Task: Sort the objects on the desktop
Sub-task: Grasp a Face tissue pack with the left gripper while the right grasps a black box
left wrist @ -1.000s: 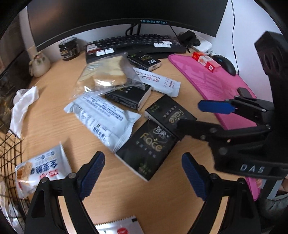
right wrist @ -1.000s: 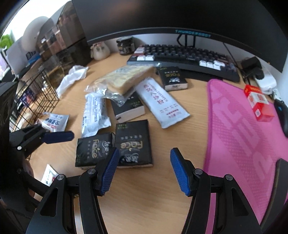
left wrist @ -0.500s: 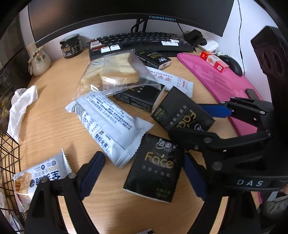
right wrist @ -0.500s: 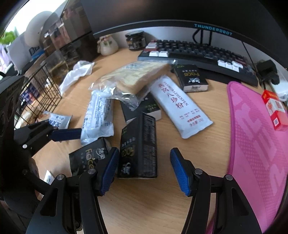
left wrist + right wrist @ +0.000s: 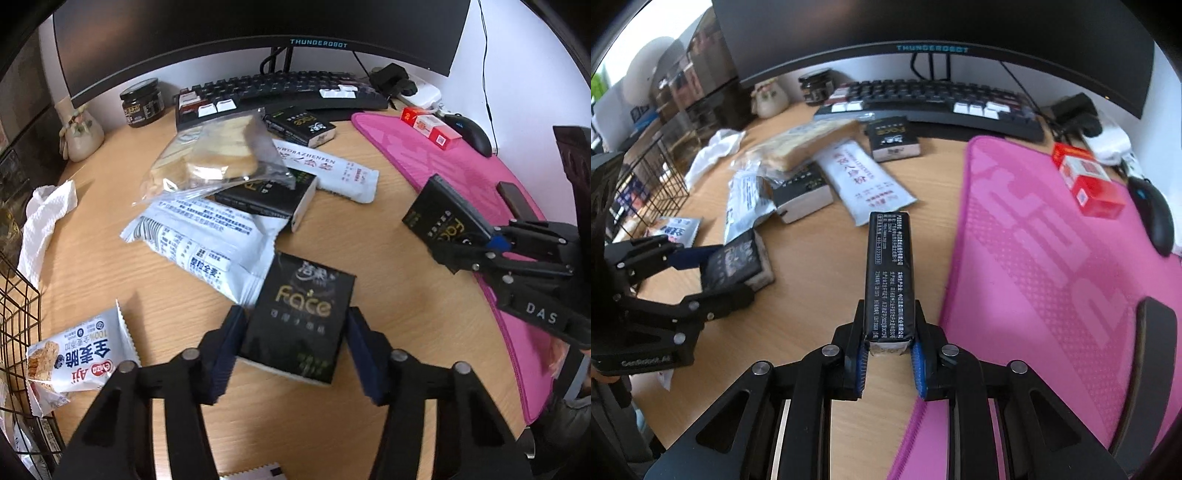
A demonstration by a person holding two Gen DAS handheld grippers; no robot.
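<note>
My left gripper [image 5: 293,345] is shut on a black "Face" tissue pack [image 5: 301,319], its pads against both sides; the same pack shows in the right wrist view [image 5: 737,264]. My right gripper [image 5: 888,360] is shut on another black tissue pack [image 5: 889,277], held on edge above the desk near the pink mat; it also shows in the left wrist view [image 5: 443,219]. More black packs [image 5: 267,194] [image 5: 301,123], white snack packets [image 5: 199,236] [image 5: 327,171] and a clear bread bag [image 5: 218,155] lie heaped in the desk's middle.
A pink desk mat [image 5: 1052,258] holds a red box [image 5: 1087,181] and a mouse [image 5: 1154,218]. A keyboard [image 5: 934,99], monitor, jar [image 5: 142,103] and figurine [image 5: 79,131] stand behind. A wire basket [image 5: 16,306], tissue [image 5: 46,214] and snack bag [image 5: 79,360] are left.
Both grippers closed on the two black tissue packs that lay side by side. The right one turned its pack on edge and lifted it rightwards; the left one closed around its pack.
</note>
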